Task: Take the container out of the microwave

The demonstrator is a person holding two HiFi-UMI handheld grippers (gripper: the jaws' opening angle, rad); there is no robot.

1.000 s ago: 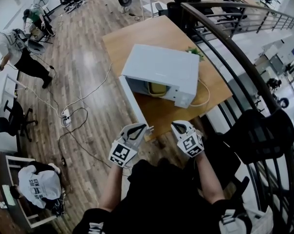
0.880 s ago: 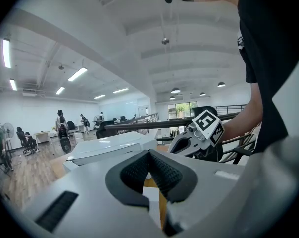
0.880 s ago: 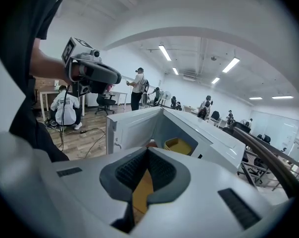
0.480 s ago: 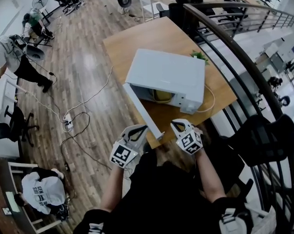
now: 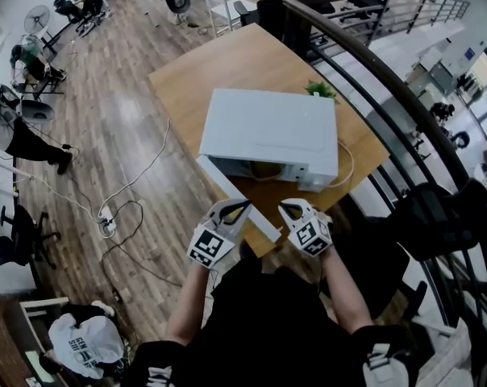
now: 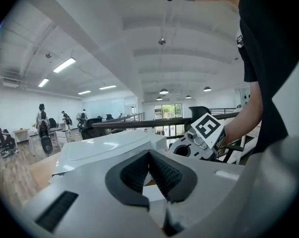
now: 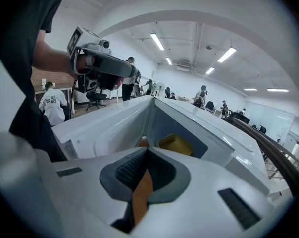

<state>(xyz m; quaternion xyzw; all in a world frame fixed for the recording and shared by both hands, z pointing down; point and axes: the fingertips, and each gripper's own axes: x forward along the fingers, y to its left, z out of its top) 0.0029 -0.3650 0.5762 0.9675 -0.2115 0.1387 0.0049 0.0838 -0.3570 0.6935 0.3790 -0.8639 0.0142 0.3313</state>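
Both my grippers hang short of the open microwave (image 5: 268,127), at the near edge of the wooden table (image 5: 219,63). My left gripper (image 5: 242,208) has its fingers (image 6: 134,172) closed tip to tip on nothing. My right gripper (image 5: 284,210) is the same, its fingers (image 7: 162,175) together and empty.

The yellow container (image 5: 264,168) sits inside the cavity, toward the back, well apart from both grippers. From the right gripper view it shows through the open mouth (image 7: 175,144), with bare cavity floor in front of it.

The door (image 5: 227,185) swings out toward me on the left side. Its free end reaches almost to the table's near edge and lies between my two grippers, my left one just beside its outer face. The way in is to the right of the door, where a strip of bare tabletop runs from the cavity to the table's edge.

A white power cord (image 5: 350,168) loops off the microwave's right side. A small green plant (image 5: 320,90) stands behind it. A dark curved railing (image 5: 389,79) runs close along the table's right side. Cables (image 5: 122,208) trail over the wood floor to the left.
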